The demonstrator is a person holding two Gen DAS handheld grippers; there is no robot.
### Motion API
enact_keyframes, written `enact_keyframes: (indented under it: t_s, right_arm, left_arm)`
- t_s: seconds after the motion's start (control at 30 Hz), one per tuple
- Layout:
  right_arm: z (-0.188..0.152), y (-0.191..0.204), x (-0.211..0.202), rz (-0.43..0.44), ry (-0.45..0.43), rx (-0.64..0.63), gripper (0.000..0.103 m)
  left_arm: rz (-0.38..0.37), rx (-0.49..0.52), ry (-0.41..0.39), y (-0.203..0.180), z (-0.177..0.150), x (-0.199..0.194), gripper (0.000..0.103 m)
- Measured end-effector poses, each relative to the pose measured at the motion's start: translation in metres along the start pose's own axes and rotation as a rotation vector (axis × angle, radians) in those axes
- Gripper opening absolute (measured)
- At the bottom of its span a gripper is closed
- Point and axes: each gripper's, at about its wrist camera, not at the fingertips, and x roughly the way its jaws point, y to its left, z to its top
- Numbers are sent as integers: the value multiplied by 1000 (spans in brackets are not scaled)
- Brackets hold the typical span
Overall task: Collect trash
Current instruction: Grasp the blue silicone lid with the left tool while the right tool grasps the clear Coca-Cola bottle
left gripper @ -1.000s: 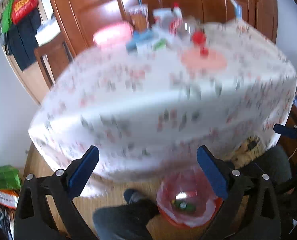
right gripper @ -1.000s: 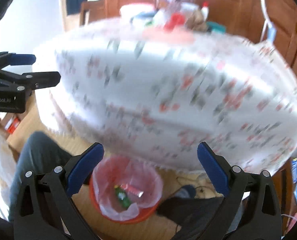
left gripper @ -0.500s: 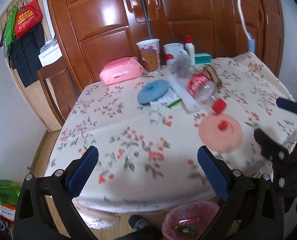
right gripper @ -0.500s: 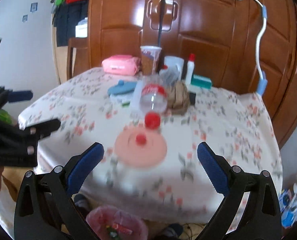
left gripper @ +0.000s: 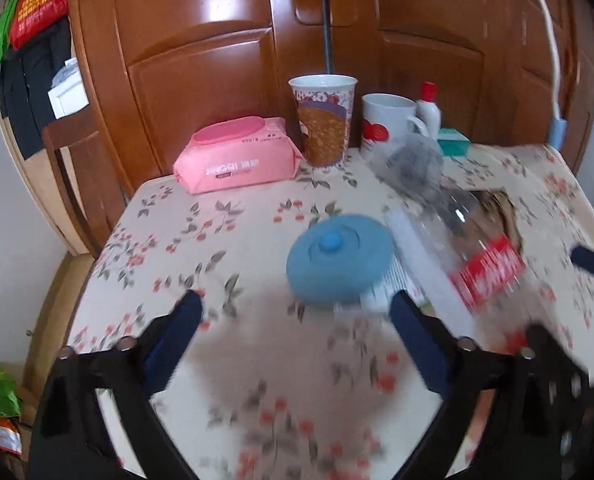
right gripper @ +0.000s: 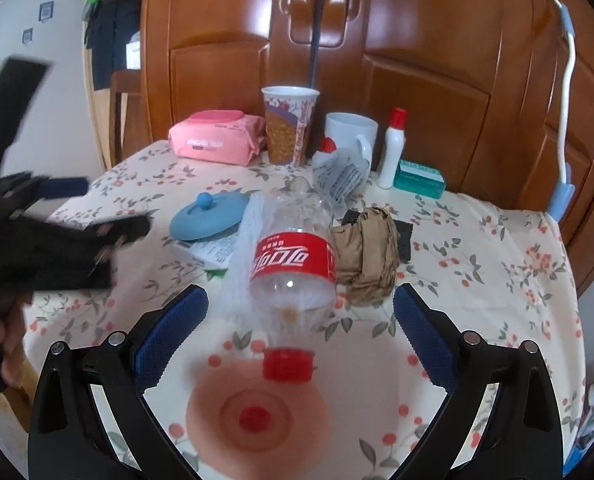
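An empty clear cola bottle (right gripper: 293, 264) with a red label and red cap lies on the floral tablecloth (right gripper: 477, 280), cap toward me. My right gripper (right gripper: 301, 312) is open and empty, its fingers on either side of the bottle's lower half. The bottle also shows in the left wrist view (left gripper: 477, 248). Crumpled brown paper (right gripper: 371, 256) lies right of it, a crumpled clear plastic wrapper (right gripper: 339, 176) behind it. My left gripper (left gripper: 295, 320) is open and empty above the table, just in front of a blue lid (left gripper: 339, 262).
A pink lid (right gripper: 257, 416) lies near the front edge. At the back stand a pink wipes pack (left gripper: 237, 156), a paper cup (left gripper: 323, 120), a white mug (left gripper: 389, 126), a white bottle (right gripper: 391, 152) and a teal box (right gripper: 419, 178). Wooden cabinet doors (left gripper: 217, 40) behind.
Both grippers have risen from below the table edge, where a lined bin showed, and moved forward over the tabletop. The right one now brackets the bottle.
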Motion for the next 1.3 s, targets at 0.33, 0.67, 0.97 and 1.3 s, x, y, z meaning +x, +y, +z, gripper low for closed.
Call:
enact_keyframes:
  t_s: [0.33,0.67,0.97,1.3]
  right_arm:
    - [5,-4,20,5,20,1,96]
    - [7,-5,31,20,33,4,91]
    - [5,-6,33,27,36,14,87]
    - [4,-6,40,53,59,16,66]
  left_arm:
    - [-33,4,55,-9,20,58,58]
    - [-70,-5,77,-13,29,80,44]
    - [-141,-37,64,-13,25,79,20]
    - [-125,-45,48,-14,23,76,19]
